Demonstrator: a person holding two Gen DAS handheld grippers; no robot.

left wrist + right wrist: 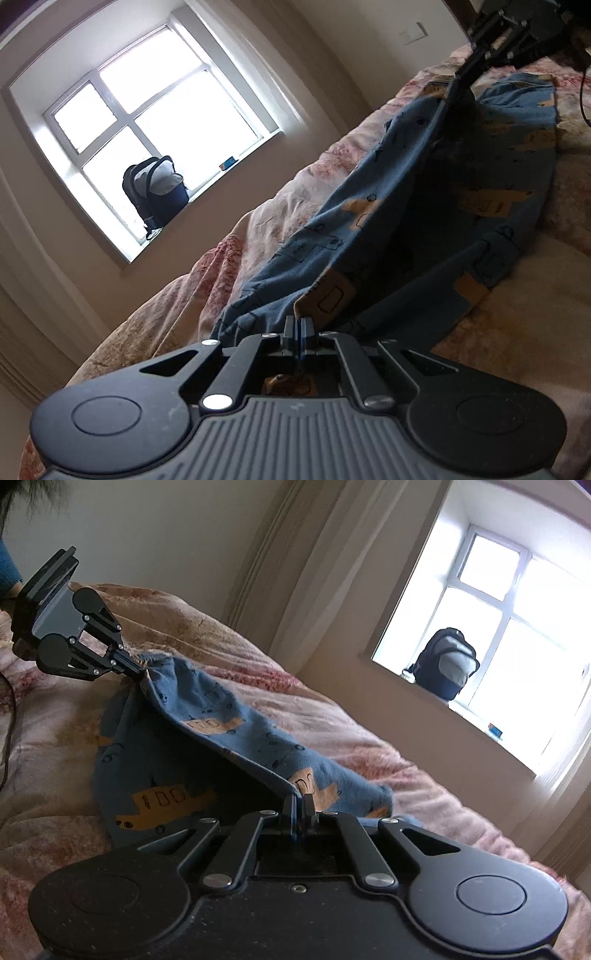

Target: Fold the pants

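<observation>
Left wrist view: blue, bus-printed pants, lifted and draped.

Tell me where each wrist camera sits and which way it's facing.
Left wrist: on the left hand-held gripper, low over the bed, looking along the blue pants toward the right hand-held gripper.
Right wrist: on the right hand-held gripper, looking back at the left one, also clamped on the pants.
Shared: pants, bed, window, backpack.

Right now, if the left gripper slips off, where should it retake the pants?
Retake the pants at the raised corner of the edge, coming from the side opposite the right gripper. That edge hangs taut between right and left gripper, so it is thin and free of the blanket.
</observation>
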